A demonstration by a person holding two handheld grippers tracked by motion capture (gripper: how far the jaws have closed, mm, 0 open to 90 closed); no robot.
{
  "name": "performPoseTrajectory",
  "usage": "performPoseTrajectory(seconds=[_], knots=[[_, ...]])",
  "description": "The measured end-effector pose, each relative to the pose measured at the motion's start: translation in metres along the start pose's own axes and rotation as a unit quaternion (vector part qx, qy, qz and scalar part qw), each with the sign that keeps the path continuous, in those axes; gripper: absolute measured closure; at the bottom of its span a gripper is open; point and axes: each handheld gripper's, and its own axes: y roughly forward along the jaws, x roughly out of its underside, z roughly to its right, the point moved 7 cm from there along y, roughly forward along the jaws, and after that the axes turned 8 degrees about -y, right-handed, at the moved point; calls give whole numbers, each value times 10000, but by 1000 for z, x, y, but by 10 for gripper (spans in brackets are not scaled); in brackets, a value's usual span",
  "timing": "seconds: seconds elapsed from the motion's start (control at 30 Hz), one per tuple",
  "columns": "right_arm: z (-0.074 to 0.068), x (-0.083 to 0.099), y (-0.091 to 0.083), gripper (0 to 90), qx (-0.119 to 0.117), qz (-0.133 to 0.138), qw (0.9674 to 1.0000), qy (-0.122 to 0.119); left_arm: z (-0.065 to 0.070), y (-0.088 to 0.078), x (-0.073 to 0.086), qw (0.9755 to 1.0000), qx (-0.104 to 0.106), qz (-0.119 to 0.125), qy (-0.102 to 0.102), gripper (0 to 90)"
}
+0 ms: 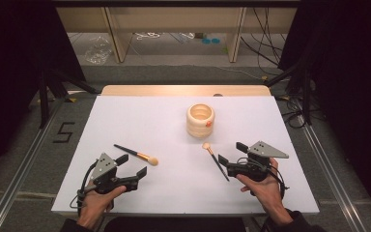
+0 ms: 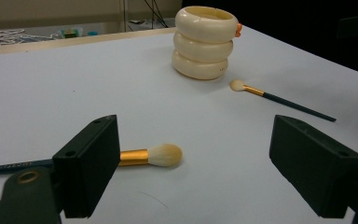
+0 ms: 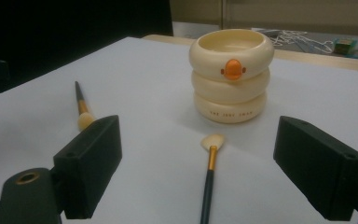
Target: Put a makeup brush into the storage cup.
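1. Both grippers hover low over the table (image 1: 125,116) with jaws spread wide and nothing between them: the left gripper (image 1: 134,165) sits just short of the big brush (image 1: 137,154), the right gripper (image 1: 232,153) just beside the small brush (image 1: 215,161).
2. The likely job is to put each brush into the cream cup (image 1: 200,120), which stands upright near the far middle of the table, well apart from both hands.
3. For the left: the big brush lies flat, bristles toward the centre. Bring the jaws square across the dark handle, not the gold ferrule (metal looks slippery).
4. For the right: the small brush lies with its bristles toward the cup. Straddle the handle near its middle so it balances.
5. Lower until the jaw tips nearly touch the table, then close gently.
6. Lift one brush at a time, so the hands don't crowd at the cup's mouth.
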Motion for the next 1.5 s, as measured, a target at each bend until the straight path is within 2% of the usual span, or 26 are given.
performPoseTrajectory(seconds=[0.37,0.4,0.5,0.53,0.6,0.63,0.67,0.73,0.97,1.03,1.1,1.13,1.2,1.23,1.27,1.33,1.37,1.4,1.43,1.47,1.5], knots=[[1,1,2,162,-48,-77,9999,-88,-1,1,0,10000,-27,-16,-50,162],[1,1,2,161,-61,-117,9999,-107,-1,2,1,9999,-53,-28,-155,162],[2,1,6,161,-74,-156,9996,-229,0,1,1,9999,-55,-31,-158,162],[5,1,11,162,-101,-134,9992,-356,-1,1,1,9998,-64,-41,-162,162],[5,7,13,161,-114,-447,9981,-405,-1,1,1,9998,-74,-52,-161,162],[5,7,13,161,-114,-447,9981,-405,-2,1,1,9999,-76,-67,-71,162],[6,11,17,162,-190,-655,9969,-395,-3,0,1,9999,-81,-56,-80,162],[6,12,17,162,-200,-731,9963,-404,-3,0,2,9998,-81,-53,-152,162],[9,9,21,161,-251,-1059,9926,-535,-1,-1,1,10000,-31,-58,-60,162],[12,8,25,162,-289,-1310,9890,-626,0,-2,1,10000,-23,-35,-61,162],[13,8,26,166,-289,-1380,9879,-646,0,-2,1,10000,-23,-34,-59,162],[14,8,30,163,-319,-1633,9837,-682,-1,-2,1,10000,-38,-28,-69,162],[16,9,35,179,-343,-1851,9786,-827,-1,-2,1,10000,-37,-26,-75,162],[16,9,35,179,-343,-1851,9786,-827,-1,-2,1,10000,-28,-29,-84,162],[16,10,37,195,-393,-2032,9740,-917,-1,-2,0,9999,-35,-33,-102,162],[14,13,46,228,-521,-2290,9674,-953,-1,-2,0,9999,-21,-46,-102,162],[14,13,46,228,-521,-2290,9674,-953,-1,-2,0,9999,-21,-46,-102,162],[13,14,50,251,-569,-2382,9642,-1019,-1,-2,1,9999,-33,-52,-83,161],[13,14,50,251,-569,-2382,9642,-1019,-1,-2,1,9999,-33,-52,-83,161],[12,14,54,265,-612,-2494,9612,-1004,-1,-2,0,9999,-22,-34,-101,161],[12,14,54,265,-612,-2494,9612,-1004,-1,-2,0,9999,-17,-24,-98,161]])
